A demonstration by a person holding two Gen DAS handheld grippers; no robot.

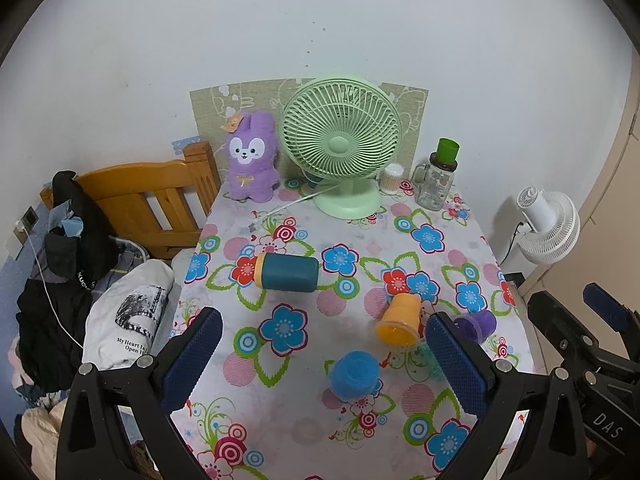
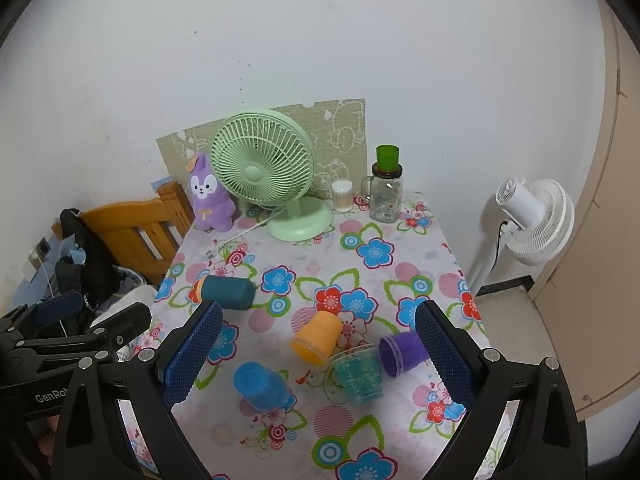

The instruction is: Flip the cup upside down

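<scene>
In the left wrist view, the left gripper [image 1: 324,354] hangs above the floral tablecloth [image 1: 280,408] with its jaws wide apart and empty; the blue cup [image 1: 354,374] stands upside down between them, well in front of the green fan [image 1: 340,140], the orange cup [image 1: 398,320] lies on its side nearer the fan, and the purple cup [image 1: 476,326] peeks from behind the right finger. In the right wrist view, the right gripper [image 2: 318,350] is likewise spread wide and empty, with the blue cup [image 2: 260,386], orange cup [image 2: 316,338], a clear teal cup [image 2: 358,376] and the purple cup [image 2: 400,354] all in front of the fan [image 2: 262,160], and a dark teal tumbler [image 2: 226,292] lying on its side closer to it.

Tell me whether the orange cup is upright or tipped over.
Tipped over. The orange cup lies on its side on the floral tablecloth, open mouth facing the camera.
</scene>
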